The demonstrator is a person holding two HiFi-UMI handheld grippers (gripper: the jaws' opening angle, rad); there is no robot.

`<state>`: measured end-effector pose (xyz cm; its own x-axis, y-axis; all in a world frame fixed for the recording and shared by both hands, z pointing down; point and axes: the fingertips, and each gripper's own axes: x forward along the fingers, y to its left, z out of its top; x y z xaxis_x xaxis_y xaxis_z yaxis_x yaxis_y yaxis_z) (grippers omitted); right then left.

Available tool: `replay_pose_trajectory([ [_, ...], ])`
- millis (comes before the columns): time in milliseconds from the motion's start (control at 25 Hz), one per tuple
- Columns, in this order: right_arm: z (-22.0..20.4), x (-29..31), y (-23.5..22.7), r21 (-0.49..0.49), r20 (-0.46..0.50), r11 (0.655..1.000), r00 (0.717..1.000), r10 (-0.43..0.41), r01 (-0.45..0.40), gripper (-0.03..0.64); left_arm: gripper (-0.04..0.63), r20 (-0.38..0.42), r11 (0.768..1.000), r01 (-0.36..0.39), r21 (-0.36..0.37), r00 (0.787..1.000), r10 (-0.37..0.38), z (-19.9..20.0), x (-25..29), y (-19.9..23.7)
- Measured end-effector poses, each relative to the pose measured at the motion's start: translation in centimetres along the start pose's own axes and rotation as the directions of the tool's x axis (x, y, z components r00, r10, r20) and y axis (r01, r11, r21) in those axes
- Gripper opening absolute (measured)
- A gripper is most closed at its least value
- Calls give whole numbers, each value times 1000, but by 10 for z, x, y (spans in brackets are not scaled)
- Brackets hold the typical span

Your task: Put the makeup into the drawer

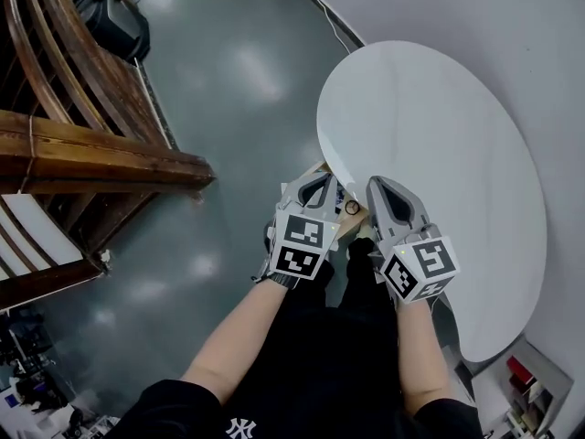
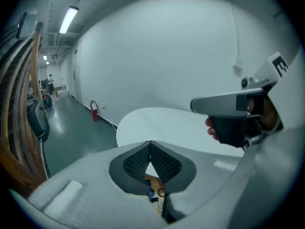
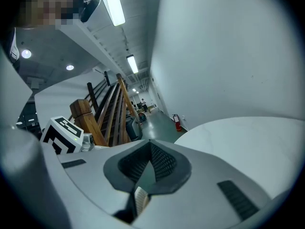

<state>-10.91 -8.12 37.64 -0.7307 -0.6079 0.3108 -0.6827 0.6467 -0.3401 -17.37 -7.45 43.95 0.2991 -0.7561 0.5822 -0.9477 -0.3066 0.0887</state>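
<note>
Well, left gripper point(image 1: 322, 183) & right gripper point(image 1: 377, 187) both have jaws together, nothing held. Reaching for the half-hidden wooden box point(image 1: 358, 215) might knock the table point(image 1: 430, 135) edge.

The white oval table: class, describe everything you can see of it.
The white oval table has a smooth matte top with a thin edge, perhaps laminate. It lies level, nothing showing on it, above the glossy grey floor and beside the white wall. The left gripper and right gripper hold shut tongs over its near edge; contact cannot be told. Its legs are hidden.
</note>
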Motion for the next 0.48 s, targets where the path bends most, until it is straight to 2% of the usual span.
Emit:
replay_pose_trajectory([
  [240, 31, -17, 14, -54, 53, 998, 998, -17, 20, 15, 11, 112, 999, 35, 24, 993, -37, 40, -35, -19],
  [480, 66, -32, 31, -99, 105, 994, 994, -26, 37, 15, 11, 217, 997, 65, 44, 973, -73, 87, -71, -29],
])
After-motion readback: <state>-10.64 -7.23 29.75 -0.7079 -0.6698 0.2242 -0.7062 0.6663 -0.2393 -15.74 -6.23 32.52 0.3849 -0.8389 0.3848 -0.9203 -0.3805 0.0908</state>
